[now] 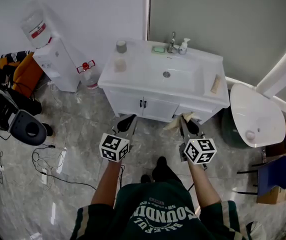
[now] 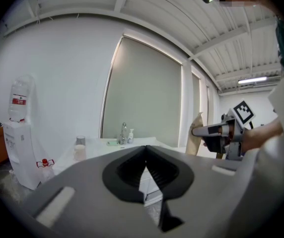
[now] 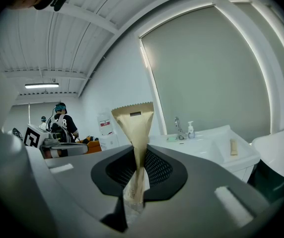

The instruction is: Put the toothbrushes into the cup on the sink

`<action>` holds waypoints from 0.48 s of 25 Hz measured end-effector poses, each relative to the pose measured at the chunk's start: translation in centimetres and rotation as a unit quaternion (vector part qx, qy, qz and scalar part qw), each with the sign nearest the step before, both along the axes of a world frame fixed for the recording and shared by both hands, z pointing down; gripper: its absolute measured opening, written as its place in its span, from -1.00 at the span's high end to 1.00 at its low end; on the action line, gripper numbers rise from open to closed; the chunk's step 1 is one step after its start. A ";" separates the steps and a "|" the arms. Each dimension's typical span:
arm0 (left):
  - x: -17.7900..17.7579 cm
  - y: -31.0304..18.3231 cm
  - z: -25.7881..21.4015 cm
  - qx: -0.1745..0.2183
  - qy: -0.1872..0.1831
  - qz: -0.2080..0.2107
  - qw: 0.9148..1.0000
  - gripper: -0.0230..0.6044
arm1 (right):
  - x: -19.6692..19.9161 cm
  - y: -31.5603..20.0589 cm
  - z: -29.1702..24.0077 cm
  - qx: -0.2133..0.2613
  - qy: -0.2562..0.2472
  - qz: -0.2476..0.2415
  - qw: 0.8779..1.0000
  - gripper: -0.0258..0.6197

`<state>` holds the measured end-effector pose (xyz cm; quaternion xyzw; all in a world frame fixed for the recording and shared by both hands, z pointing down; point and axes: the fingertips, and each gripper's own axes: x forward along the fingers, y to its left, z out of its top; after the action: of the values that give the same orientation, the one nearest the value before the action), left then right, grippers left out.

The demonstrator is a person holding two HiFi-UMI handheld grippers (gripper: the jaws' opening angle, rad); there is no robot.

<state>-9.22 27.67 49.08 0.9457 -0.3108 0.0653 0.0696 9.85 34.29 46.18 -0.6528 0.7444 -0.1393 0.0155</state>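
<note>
Sink unit (image 1: 133,80) stands ahead of the person, both grippers well short of it. R gripper (image 1: 185,123) is clamped on a beige toothbrush pack (image 3: 134,128), long axis running up out of the jaws. L gripper (image 1: 125,125) is closed w/ nothing in it. Grey cup (image 1: 121,46) and clear cup (image 1: 120,65) sit at the counter's left end: ahead & left of R, nearer L. Second pack (image 1: 216,84) lies at the right end. Only the head view gives this layout; R gripper view shows the grip.
</note>
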 end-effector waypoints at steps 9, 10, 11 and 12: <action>-0.9 -4.7 0.5 0.002 -0.004 -0.013 1.000 0.77 | 0.0 -5.8 0.6 0.002 -0.010 -0.004 1.000 0.81; -0.9 -5.5 0.6 0.002 -0.006 -0.016 1.000 0.77 | 0.0 -6.8 0.7 0.004 -0.010 -0.007 1.000 0.81; -0.9 -6.5 0.8 0.002 -0.007 -0.019 1.000 0.77 | 0.1 -7.9 0.8 0.005 -0.011 -0.009 1.000 0.81; -0.9 -7.5 1.0 0.002 -0.009 -0.021 1.000 0.77 | 0.2 -9.1 1.0 0.005 -0.013 -0.012 1.000 0.81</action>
<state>-10.09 20.18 50.03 0.9385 -0.3312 0.0717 0.0664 10.01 25.20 47.19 -0.6417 0.7528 -0.1438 0.0267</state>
